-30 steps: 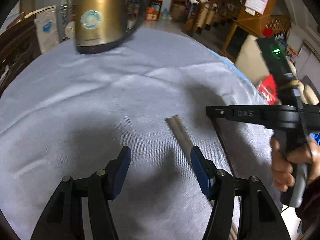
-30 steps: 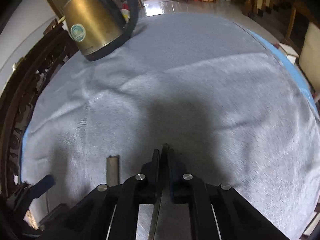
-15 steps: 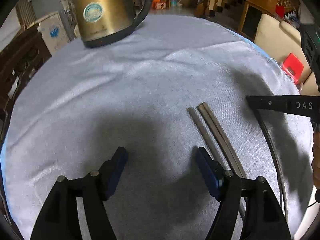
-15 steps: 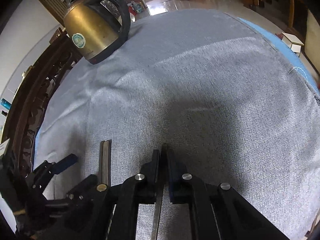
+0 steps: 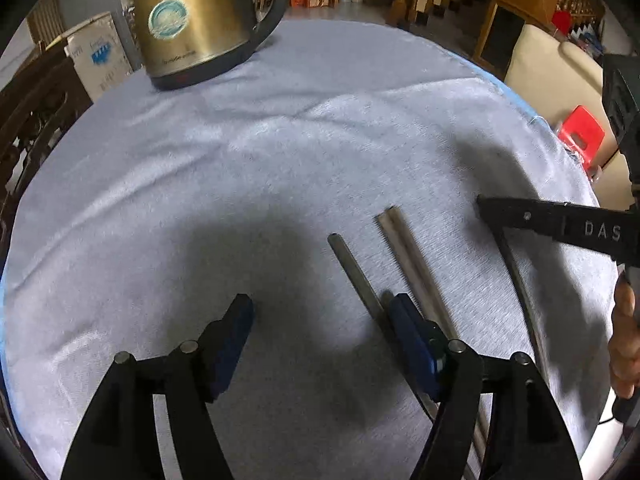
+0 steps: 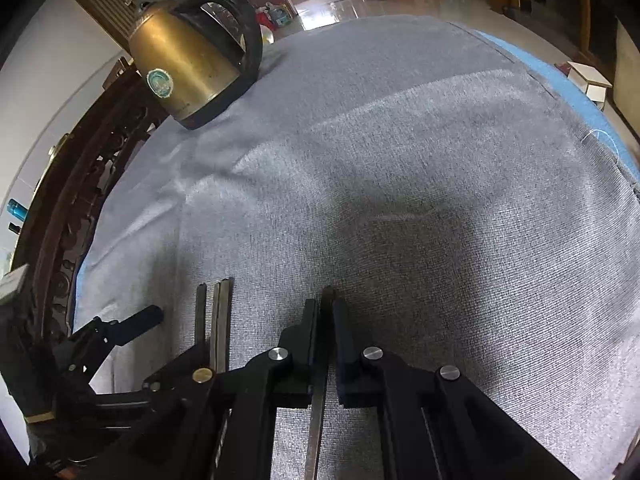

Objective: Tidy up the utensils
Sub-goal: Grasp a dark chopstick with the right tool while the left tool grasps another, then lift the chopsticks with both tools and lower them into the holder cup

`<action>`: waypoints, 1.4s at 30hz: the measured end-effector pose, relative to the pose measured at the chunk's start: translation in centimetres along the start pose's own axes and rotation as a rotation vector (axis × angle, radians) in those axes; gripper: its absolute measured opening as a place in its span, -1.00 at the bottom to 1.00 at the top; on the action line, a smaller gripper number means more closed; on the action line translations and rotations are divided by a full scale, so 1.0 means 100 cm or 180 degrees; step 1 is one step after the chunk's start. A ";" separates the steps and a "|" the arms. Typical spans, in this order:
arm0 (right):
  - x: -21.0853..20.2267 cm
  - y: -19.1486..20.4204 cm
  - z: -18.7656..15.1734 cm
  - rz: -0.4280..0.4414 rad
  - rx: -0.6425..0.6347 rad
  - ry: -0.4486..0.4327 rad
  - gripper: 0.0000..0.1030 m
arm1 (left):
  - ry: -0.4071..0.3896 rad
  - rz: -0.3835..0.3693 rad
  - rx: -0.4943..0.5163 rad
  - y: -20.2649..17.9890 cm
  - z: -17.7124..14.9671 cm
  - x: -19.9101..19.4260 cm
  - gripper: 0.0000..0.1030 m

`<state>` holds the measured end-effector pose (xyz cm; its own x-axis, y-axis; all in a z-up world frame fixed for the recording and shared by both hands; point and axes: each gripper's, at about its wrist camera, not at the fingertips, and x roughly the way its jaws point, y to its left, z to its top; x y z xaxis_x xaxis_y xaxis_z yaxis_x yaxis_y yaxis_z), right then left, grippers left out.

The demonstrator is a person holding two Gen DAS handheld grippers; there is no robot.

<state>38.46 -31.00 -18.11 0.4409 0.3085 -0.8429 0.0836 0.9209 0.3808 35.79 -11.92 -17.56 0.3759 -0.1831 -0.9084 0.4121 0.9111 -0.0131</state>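
Note:
Three grey metal chopsticks lie on the grey tablecloth [image 5: 280, 152]: a single one [image 5: 352, 268] and a close pair [image 5: 412, 264] to its right. My left gripper [image 5: 320, 320] hangs open over the cloth, and the single chopstick runs right along its right finger [image 5: 412, 336]. My right gripper [image 6: 327, 308] is shut on a fourth chopstick [image 6: 318, 408], which sticks out a little past its tips. In the left wrist view that right gripper [image 5: 492, 210] comes in from the right, with its chopstick [image 5: 520, 292] slanting down to the cloth. The same three chopsticks [image 6: 216, 320] show left of it.
A brass electric kettle [image 5: 192, 20] with a black handle stands at the far side of the round table [image 6: 188, 68]. A dark carved wooden chair [image 6: 68, 220] stands by the left edge. A person's hand [image 5: 624, 344] holds the right gripper's handle.
The left gripper's jaws have widened and its view has tipped downward. One chopstick now lies apart from the other two, by the left gripper's right finger. The right gripper keeps its hold.

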 end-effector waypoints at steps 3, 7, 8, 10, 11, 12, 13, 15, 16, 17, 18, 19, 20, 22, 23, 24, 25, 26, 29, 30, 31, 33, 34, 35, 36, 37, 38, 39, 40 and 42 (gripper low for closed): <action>0.000 0.001 0.000 -0.0016 -0.0012 0.0032 -0.84 | 0.0034 0.0050 -0.0032 0.010 -0.003 -0.007 0.41; 0.001 0.009 0.004 -0.0146 -0.0060 0.0288 -0.78 | 0.0077 -0.0092 -0.0232 0.017 0.008 -0.008 0.41; 0.002 0.011 0.005 -0.0200 -0.0068 0.0369 -0.78 | 0.0109 -0.0102 -0.0271 0.014 0.012 -0.005 0.41; 0.004 0.016 0.008 -0.0323 -0.0085 0.0484 -0.78 | 0.0231 -0.0160 -0.0402 0.015 0.015 0.004 0.39; 0.004 0.018 0.009 -0.0372 -0.0104 0.0519 -0.78 | 0.0188 -0.0122 -0.0407 0.014 0.016 0.004 0.35; 0.006 0.021 0.009 -0.0420 -0.0136 0.0541 -0.78 | 0.0201 -0.0091 -0.0389 0.011 0.017 0.006 0.28; 0.007 0.024 0.009 -0.0470 -0.0175 0.0555 -0.78 | 0.0189 -0.0062 -0.0384 0.009 0.017 0.005 0.18; 0.009 0.032 0.007 -0.0622 -0.0307 0.0553 -0.77 | 0.0143 -0.0031 -0.0384 0.008 0.019 0.005 -0.44; 0.010 0.037 0.005 -0.0703 -0.0397 0.0534 -0.77 | 0.0128 -0.0047 -0.0397 0.010 0.020 0.006 -0.58; 0.011 0.042 0.002 -0.0785 -0.0495 0.0509 -0.77 | 0.0121 -0.0058 -0.0401 0.012 0.021 0.007 -0.74; 0.012 0.047 0.000 -0.0868 -0.0595 0.0480 -0.77 | 0.0115 -0.0083 -0.0404 0.013 0.021 0.008 -0.77; 0.013 0.052 -0.003 -0.0946 -0.0682 0.0454 -0.78 | 0.0105 -0.0102 -0.0405 0.015 0.022 0.010 -0.79; 0.013 0.056 -0.005 -0.1008 -0.0739 0.0431 -0.80 | 0.0094 -0.0105 -0.0401 0.015 0.022 0.010 -0.80; 0.014 0.059 -0.007 -0.1062 -0.0785 0.0396 -0.84 | 0.0034 -0.0108 -0.0420 0.017 0.019 0.008 -0.80; 0.013 0.059 -0.008 -0.1036 -0.0753 0.0364 -0.85 | 0.0005 -0.0094 -0.0447 0.019 0.017 0.003 -0.80; 0.014 0.059 -0.010 -0.0982 -0.0713 0.0332 -0.86 | -0.0037 -0.0085 -0.0487 0.020 0.014 0.000 -0.79; 0.011 0.056 -0.012 -0.0889 -0.0676 0.0295 -0.87 | -0.0096 -0.0089 -0.0529 0.024 0.010 -0.005 -0.79; 0.008 0.053 -0.015 -0.0769 -0.0613 0.0253 -0.87 | -0.0141 -0.0076 -0.0560 0.031 0.011 -0.007 -0.79; -0.009 0.046 -0.023 -0.0597 -0.0515 0.0022 -0.87 | -0.0356 -0.0009 -0.0680 0.046 0.005 -0.029 -0.79; -0.019 0.046 -0.026 -0.0531 -0.0504 -0.0100 -0.87 | -0.0471 0.0037 -0.0734 0.053 0.002 -0.042 -0.80; -0.029 0.047 -0.029 -0.0468 -0.0497 -0.0225 -0.87 | -0.0548 0.0076 -0.0756 0.057 0.000 -0.052 -0.81; -0.050 0.050 -0.036 -0.0367 -0.0491 -0.0443 -0.87 | -0.0748 0.0173 -0.0781 0.064 -0.002 -0.073 -0.89; -0.060 0.053 -0.038 -0.0331 -0.0491 -0.0540 -0.87 | -0.0890 0.0245 -0.0789 0.066 -0.004 -0.089 -0.89; -0.072 0.057 -0.041 -0.0291 -0.0495 -0.0668 -0.87 | -0.1005 0.0292 -0.0788 0.068 -0.008 -0.102 -0.89; -0.083 0.059 -0.042 -0.0249 -0.0506 -0.0774 -0.87 | -0.1136 0.0297 -0.0804 0.070 -0.012 -0.116 -0.90; -0.094 0.062 -0.045 -0.0205 -0.0516 -0.0888 -0.87 | -0.1250 0.0316 -0.0818 0.073 -0.015 -0.127 -0.90; -0.107 0.065 -0.051 -0.0159 -0.0520 -0.1023 -0.87 | -0.1343 0.0347 -0.0815 0.074 -0.019 -0.137 -0.89; -0.114 0.067 -0.053 -0.0131 -0.0517 -0.1105 -0.87 | -0.1448 0.0373 -0.0806 0.073 -0.025 -0.150 -0.90; -0.121 0.069 -0.054 -0.0097 -0.0515 -0.1193 -0.87 | -0.1509 0.0378 -0.0799 0.073 -0.027 -0.158 -0.89; -0.137 0.076 -0.065 -0.0068 -0.0526 -0.1359 -0.87 | -0.1623 0.0389 -0.0768 0.071 -0.037 -0.172 -0.90</action>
<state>27.27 -26.65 -6.17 0.7724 0.1950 -0.6045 -0.0316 0.9623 0.2701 29.20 -0.90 -3.56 0.7860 -0.1715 -0.5939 0.1619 0.9843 -0.0699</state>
